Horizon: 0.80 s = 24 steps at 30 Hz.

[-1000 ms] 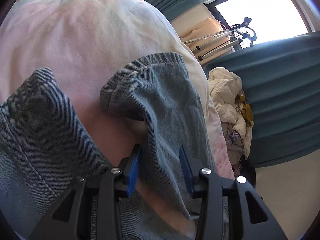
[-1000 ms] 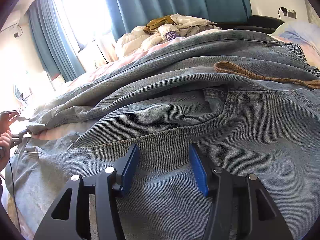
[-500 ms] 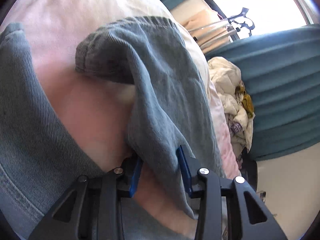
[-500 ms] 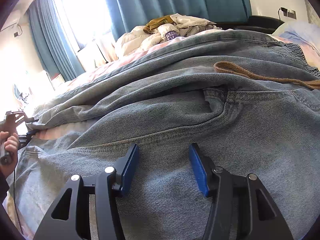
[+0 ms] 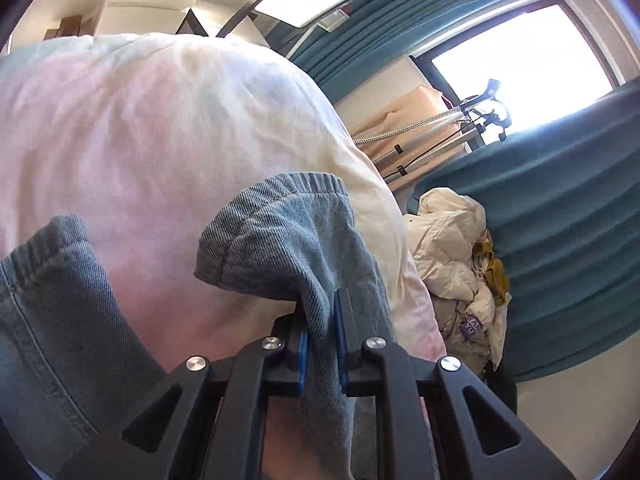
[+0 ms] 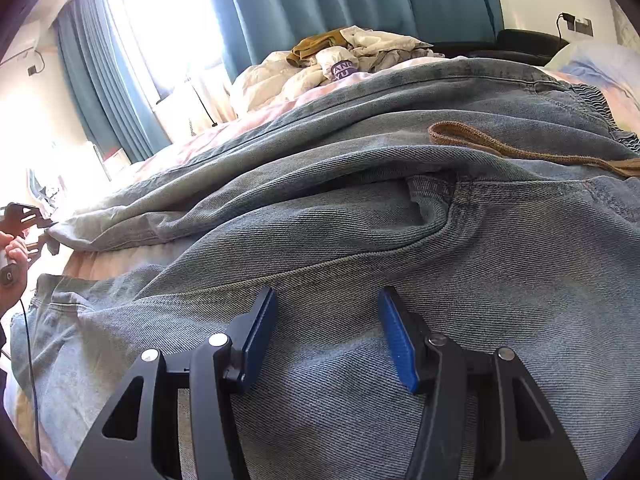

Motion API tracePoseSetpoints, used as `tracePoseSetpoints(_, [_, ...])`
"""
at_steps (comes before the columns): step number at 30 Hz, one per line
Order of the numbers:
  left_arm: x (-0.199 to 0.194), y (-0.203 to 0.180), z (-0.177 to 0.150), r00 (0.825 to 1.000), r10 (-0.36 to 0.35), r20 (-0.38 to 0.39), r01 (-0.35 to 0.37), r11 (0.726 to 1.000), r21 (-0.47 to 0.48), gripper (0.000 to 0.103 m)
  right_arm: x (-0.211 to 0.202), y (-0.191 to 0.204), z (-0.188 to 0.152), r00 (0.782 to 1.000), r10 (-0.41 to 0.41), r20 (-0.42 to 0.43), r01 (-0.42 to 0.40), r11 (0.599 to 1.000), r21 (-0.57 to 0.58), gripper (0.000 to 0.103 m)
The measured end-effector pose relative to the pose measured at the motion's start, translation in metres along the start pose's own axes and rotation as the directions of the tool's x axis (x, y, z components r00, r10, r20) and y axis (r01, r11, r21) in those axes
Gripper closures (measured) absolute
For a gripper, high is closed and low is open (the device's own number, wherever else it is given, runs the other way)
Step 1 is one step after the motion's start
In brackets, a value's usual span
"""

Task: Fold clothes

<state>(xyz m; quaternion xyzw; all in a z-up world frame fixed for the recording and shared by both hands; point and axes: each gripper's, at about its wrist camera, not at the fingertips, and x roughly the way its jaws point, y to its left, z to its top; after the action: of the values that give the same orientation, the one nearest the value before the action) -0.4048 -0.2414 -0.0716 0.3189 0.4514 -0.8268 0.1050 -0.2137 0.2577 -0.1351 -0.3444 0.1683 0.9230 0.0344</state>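
Item 1: jeans (image 6: pixel 400 240), pale blue denim, spread flat across the bed (image 5: pixel 140 128) w/ waistband at far right of right wrist view and legs running off to the left. Landmark for all below = the jeans.

Item 2: leg hem (image 5: pixel 288 216), ribbed edge, raised off the bedding at the jeans' foot end. Probably lifted so the leg can be carried over onto the rest of the garment for a first fold.

Item 3: left gripper (image 5: pixel 322 344), at the hem end. Jaws closing, blue pads pinching a thin ridge of denim just behind the hem; cloth clearly between them and gripped. A pinch near the edge likely gives control of the whole leg w/o bunching.

Item 4: right gripper (image 6: pixel 326 332), over the jeans' thigh/seat area. Fingers released, spread apart, nothing between pads; hovers at or just on the denim, contact can't be told. Prob. placed to pin or anchor the body while the far end is moved.

Item 5: drawstring (image 6: pixel 500 148), brown cord, lying loose on top of the jeans near the waistband.

Item 6: a hand (image 6: pixel 12 256), at the jeans' far left end, holding the left gripper's handle.

Item 7: clothes pile (image 6: pixel 340 60), beyond the jeans, bed's far edge; unfolded, waiting.

Item 8: teal curtains (image 6: pixel 304 8), behind the pile, well apart from the jeans.
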Motion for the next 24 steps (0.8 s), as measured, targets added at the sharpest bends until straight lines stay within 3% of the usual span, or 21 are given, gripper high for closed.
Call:
tracePoseSetpoints(6, [-0.006,0.008,-0.001,0.989,0.143,0.025,-0.145,0.987,0.067,0.096,0.000,0.000,0.001,1.000,0.004,-0.001,-0.004,1.000,0.003,0.050])
tracePoseSetpoints(8, [0.004,0.007,-0.007,0.972,0.236,0.013,-0.236,0.964,0.124,0.096,0.000,-0.001,0.000,1.000,0.003,-0.001,-0.003,1.000,0.002,0.049])
tracePoseSetpoints(10, [0.012,0.019,-0.017,0.959,0.283,-0.006,-0.281,0.954,0.105,0.096,0.001,-0.002,-0.001,1.000,0.002,-0.001,-0.002,1.000,0.001,0.049])
tracePoseSetpoints(13, [0.009,0.036,-0.024,0.974,0.228,0.015,-0.228,0.969,0.091,0.095,0.000,-0.003,-0.002,1.000,0.006,-0.001,-0.006,1.000,0.004,0.049])
tracePoseSetpoints(18, [-0.013,0.026,-0.036,0.973,0.230,0.028,-0.230,0.950,0.211,0.086,-0.001,-0.003,-0.001,1.000,0.006,-0.011,-0.005,1.000,0.005,0.048])
tracePoseSetpoints(20, [-0.025,0.017,-0.047,0.973,0.230,0.029,-0.229,0.932,0.281,0.086,-0.002,-0.003,0.000,1.000,0.004,-0.017,-0.004,1.000,0.004,0.048])
tracePoseSetpoints(24, [-0.048,-0.005,-0.085,0.964,0.265,-0.015,-0.228,0.855,0.466,0.086,-0.006,-0.001,0.001,1.000,-0.003,-0.023,0.003,1.000,-0.013,0.048])
